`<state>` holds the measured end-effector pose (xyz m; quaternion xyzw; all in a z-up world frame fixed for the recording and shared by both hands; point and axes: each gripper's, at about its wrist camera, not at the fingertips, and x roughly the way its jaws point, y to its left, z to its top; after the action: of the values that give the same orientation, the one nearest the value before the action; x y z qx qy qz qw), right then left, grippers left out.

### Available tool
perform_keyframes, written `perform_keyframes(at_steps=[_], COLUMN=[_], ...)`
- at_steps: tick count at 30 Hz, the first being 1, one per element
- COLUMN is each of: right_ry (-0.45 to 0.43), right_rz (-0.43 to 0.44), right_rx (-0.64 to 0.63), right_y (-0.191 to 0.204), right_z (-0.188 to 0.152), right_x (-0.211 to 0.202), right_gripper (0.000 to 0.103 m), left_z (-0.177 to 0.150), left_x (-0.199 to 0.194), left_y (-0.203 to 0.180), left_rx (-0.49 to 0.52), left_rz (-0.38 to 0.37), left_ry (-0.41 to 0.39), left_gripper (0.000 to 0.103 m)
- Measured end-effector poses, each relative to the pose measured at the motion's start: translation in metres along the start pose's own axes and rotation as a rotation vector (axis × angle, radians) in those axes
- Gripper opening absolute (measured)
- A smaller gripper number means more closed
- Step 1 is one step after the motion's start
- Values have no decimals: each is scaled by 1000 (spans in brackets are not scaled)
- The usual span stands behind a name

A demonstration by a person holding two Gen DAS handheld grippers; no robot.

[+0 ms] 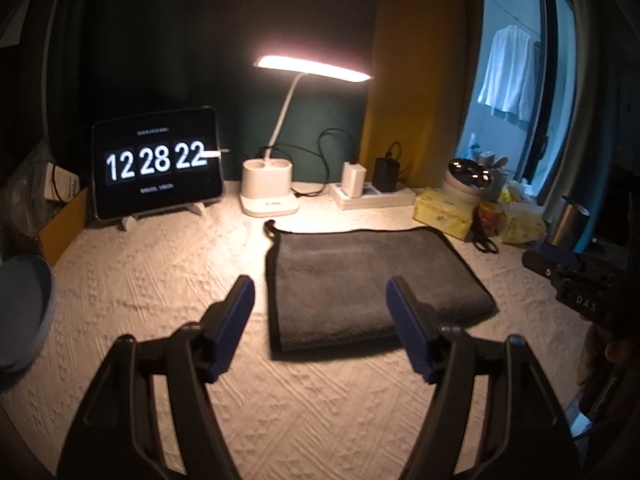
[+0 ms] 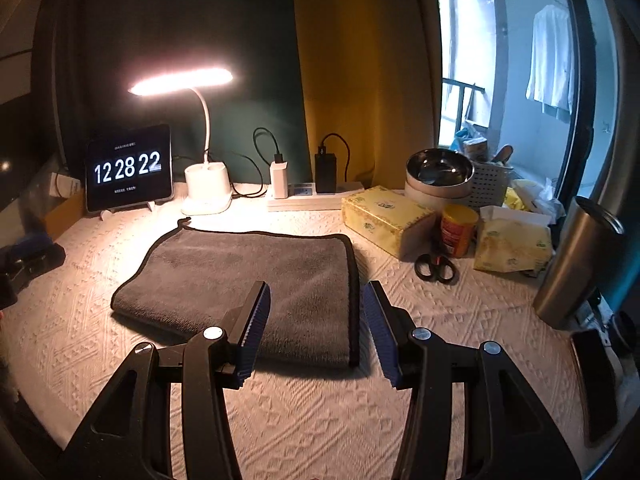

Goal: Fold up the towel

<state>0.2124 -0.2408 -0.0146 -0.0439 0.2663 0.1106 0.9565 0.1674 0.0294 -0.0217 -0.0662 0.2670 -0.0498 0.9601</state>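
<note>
**Ana:** Blue-padded fingers [image 1: 412, 332] fill the near edge of the left wrist view. How does the left gripper [image 1: 320, 320] stand?

**Ben:** Spread wide apart, holding nothing, poised above the near edge of the towel [image 1: 360, 280] without touching it. The right gripper [image 2: 316, 328] is the same: fingers parted, empty, over the towel's near corner at about 5 o'clock on the cloth.

**Ana:** And the towel itself?

**Ben:** Grey, dark-trimmed, lying flat on the white textured worktop [image 2: 320, 420], in front of the lamp [image 2: 208, 196]. It looks doubled already: there is a rounded, thick edge along one side and a hanging loop at the far corner, near 11 o'clock.

**Ana:** So which step is this?

**Ben:** I'd judge it as between folds. One fold seems made, and both grippers look set to take hold for another, or else the job is nearly finished. I cannot tell which.

**Ana:** What would another fold call for?

**Ben:** Each gripper should drop onto a near corner, pinch both layers together, lift, and carry the edge over evenly so the trim lines up.

**Ana:** Anything in the way?

**Ben:** The scissors [image 2: 436, 268] and tissue box [image 2: 384, 220] sit at 2 o'clock from the towel, near but apart. The clock tablet [image 2: 128, 168] at 10 o'clock is well clear.
</note>
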Motion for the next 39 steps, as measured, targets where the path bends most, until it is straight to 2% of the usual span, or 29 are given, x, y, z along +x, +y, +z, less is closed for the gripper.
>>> perform_keyframes(at_steps=[2,4,9,13,20,22,24,26,31,35,39], right_ry=[-10,-21,-72,-118,-175,-185,-196,-213,-282,-334,-373], right_rz=[2,6,11,-18,-18,-13,-15,-17,-32,-44,-60], right_rx=[2,7,1,-39,-31,-41,-51,-64,-95,-77,-85], right_y=[1,0,4,14,22,26,28,31,38,39,42], right_z=[-3,-5,-16,-29,-52,-59,-65,-70,-84,-89,-96], right_x=[-8,-15,-36,-51,-75,-81,-87,-92,-111,-128,-145], right_gripper=[52,52,52,52,52,52,52,52,52,52,55], left_z=[-6,-13,-33,-44,-56,-60,-64,-68,-77,-84,-89], left_x=[-2,-7,-28,-43,-62,-69,-74,-79,-97,-116,-126], left_y=[0,-1,-6,-9,-10,-12,-15,-20,-36,-45,-44], left_rx=[-11,-10,12,26,-19,-19,-15,7,80,111,107], left_rz=[-19,-7,12,26,29,24,23,32,70,73,61], left_ry=[9,-7,-81,-138,-195,-213,-227,-250,-326,-412,-435], left_gripper=[70,70,70,70,70,72,84,87,90,98,99])
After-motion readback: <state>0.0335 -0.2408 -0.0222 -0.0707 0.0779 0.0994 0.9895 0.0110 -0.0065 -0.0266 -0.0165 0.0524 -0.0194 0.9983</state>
